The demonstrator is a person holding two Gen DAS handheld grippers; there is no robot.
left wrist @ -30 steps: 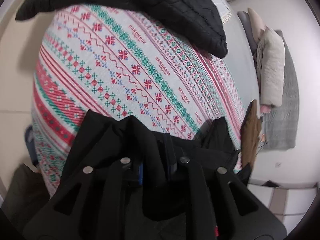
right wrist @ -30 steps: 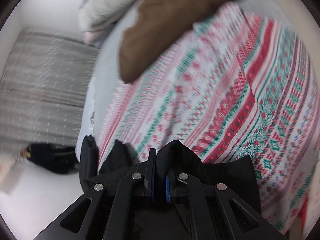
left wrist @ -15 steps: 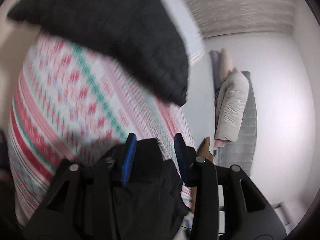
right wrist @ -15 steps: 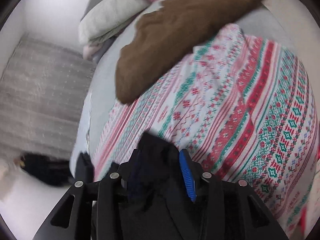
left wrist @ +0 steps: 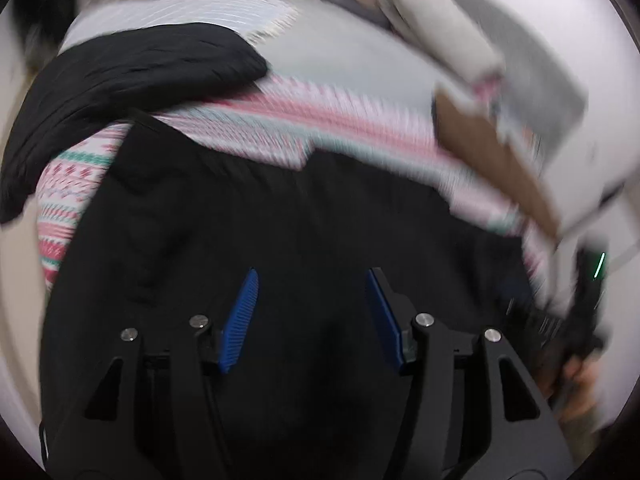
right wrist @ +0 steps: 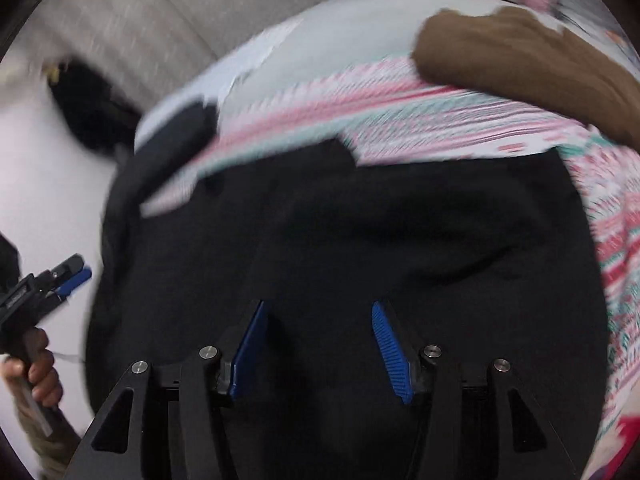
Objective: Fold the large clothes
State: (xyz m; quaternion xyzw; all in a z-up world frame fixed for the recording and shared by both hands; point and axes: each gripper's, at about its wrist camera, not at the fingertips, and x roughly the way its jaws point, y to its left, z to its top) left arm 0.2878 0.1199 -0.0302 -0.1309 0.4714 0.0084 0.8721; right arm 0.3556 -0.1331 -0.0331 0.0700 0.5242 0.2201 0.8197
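A large black garment lies spread on the red, green and white patterned cloth covering the table. It also fills the middle of the right wrist view. My left gripper is open and empty above the garment. My right gripper is open and empty above it too. The left gripper shows at the left edge of the right wrist view, held in a hand. Both views are blurred by motion.
A black knitted garment lies at the back left of the cloth. A brown garment lies at the back right. A pale folded pile and a grey blanket lie behind.
Both grippers were shut on the black garment a second ago. They opened, let it go and pulled back. The garment now lies spread flat on the cloth.
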